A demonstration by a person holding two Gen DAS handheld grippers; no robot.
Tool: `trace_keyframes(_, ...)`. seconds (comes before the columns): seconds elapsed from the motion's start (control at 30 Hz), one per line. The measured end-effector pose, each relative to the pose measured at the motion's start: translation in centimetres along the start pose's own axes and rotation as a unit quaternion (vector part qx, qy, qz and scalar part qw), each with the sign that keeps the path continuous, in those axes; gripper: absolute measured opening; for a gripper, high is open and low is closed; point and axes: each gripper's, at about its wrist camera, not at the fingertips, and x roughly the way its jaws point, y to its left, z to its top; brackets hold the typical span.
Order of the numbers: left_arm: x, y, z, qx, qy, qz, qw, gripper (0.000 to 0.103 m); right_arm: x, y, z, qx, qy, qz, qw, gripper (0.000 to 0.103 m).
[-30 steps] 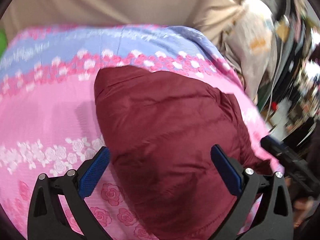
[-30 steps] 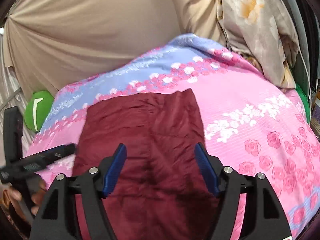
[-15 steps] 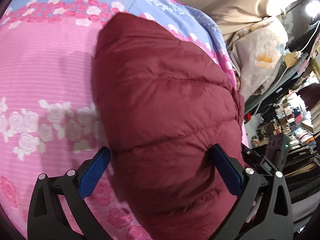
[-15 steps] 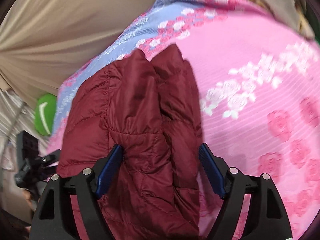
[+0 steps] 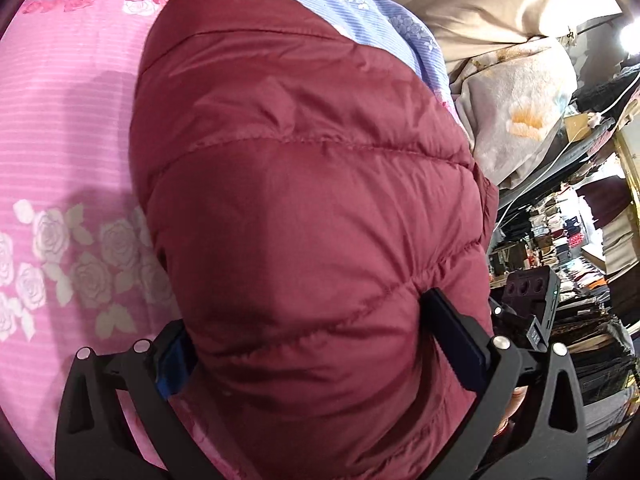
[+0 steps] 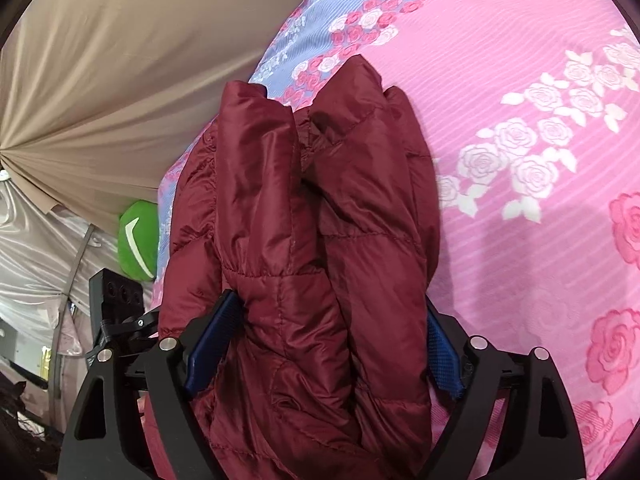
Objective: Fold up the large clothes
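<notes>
Right gripper [image 6: 320,344] jaws opening around maroon puffer jacket [image 6: 304,248]; left gripper [image 5: 320,356] spread, straddling it. Withdraw both level, keep fold undisturbed.

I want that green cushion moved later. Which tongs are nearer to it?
Left. The green cushion sits at the bedside just beyond the left tongs, on the maroon jacket's left edge. The right tongs straddle the jacket's other side, farther off.

No legible txt anywhere; only a white swoosh-like mark on the green cushion [image 6: 138,240].
</notes>
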Motion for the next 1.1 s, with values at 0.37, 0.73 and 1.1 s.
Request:
trace_keyframes(0.37,0.0,-1.5,1.2,0.058,0.005,0.000,0.9983,0.094,1.4,1.5,0.3,-0.004,0.015,0.008,1.000,0.067)
trace_keyframes(0.73,-3.7,-5.4,2.3,0.159,-0.013,-0.027,0.9868,0.056,-1.8,6.5,-1.4,-0.038,-0.038,-0.018,0.998,0.021)
trace_keyframes(1.1,-17.6,-13.9,1.4,0.320,-0.141,-0.077,0.9335,0.054,-11.2,19.3,-4.8,-0.163,-0.184,0.022,0.969,0.019)
